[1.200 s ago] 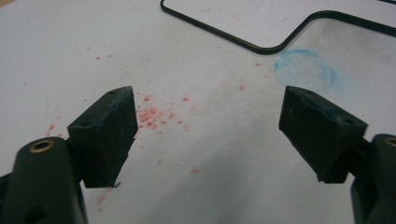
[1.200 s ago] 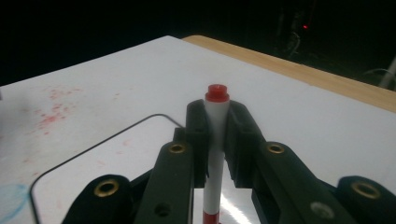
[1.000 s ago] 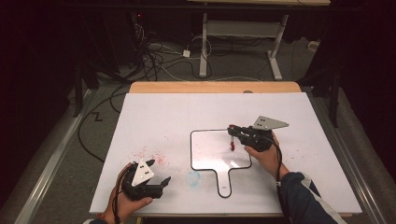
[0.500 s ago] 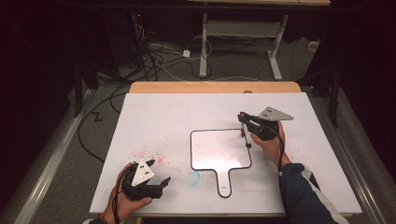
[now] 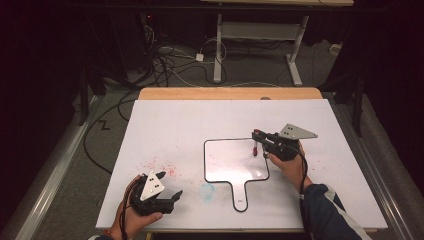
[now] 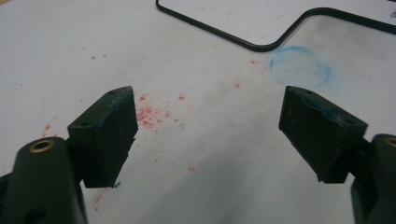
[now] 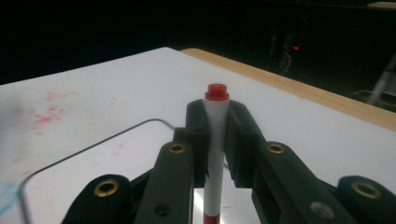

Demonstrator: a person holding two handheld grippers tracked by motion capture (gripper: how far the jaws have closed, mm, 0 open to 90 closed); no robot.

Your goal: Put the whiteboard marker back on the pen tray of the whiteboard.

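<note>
**Red marker clamped upright at the whiteboard's far right corner**

High view: a small handled whiteboard (image 5: 235, 161) lies on the white sheet (image 5: 175, 125) that covers the table (image 5: 230, 93), its handle pointing toward the person. The right tool (image 5: 256, 136) hangs over the whiteboard's far right corner, clenched on a red marker (image 5: 255, 148) that stands roughly upright, its lower end at or just above the board; contact cannot be told. The right hand (image 5: 290, 167) sits just right of the whiteboard. The left tool (image 5: 175, 196) rests on the sheet, well to the left of the whiteboard's handle and nearer the person, held by the left hand (image 5: 131, 220). A blue smudge (image 5: 206, 190) lies between that tool and the handle, and red specks (image 5: 162, 165) are scattered left of the board.

Left gripper view: the left tool (image 6: 205, 135) is released, its jaws wide apart with nothing between them. Past them are the red specks (image 6: 149, 114), the blue smudge (image 6: 300, 67), and the whiteboard's dark rim (image 6: 252, 44) curving into the handle.

Right gripper view: the right tool (image 7: 217, 135) grips the marker (image 7: 215, 154) by its white barrel, red end upward, above the whiteboard (image 7: 102, 158)
</note>
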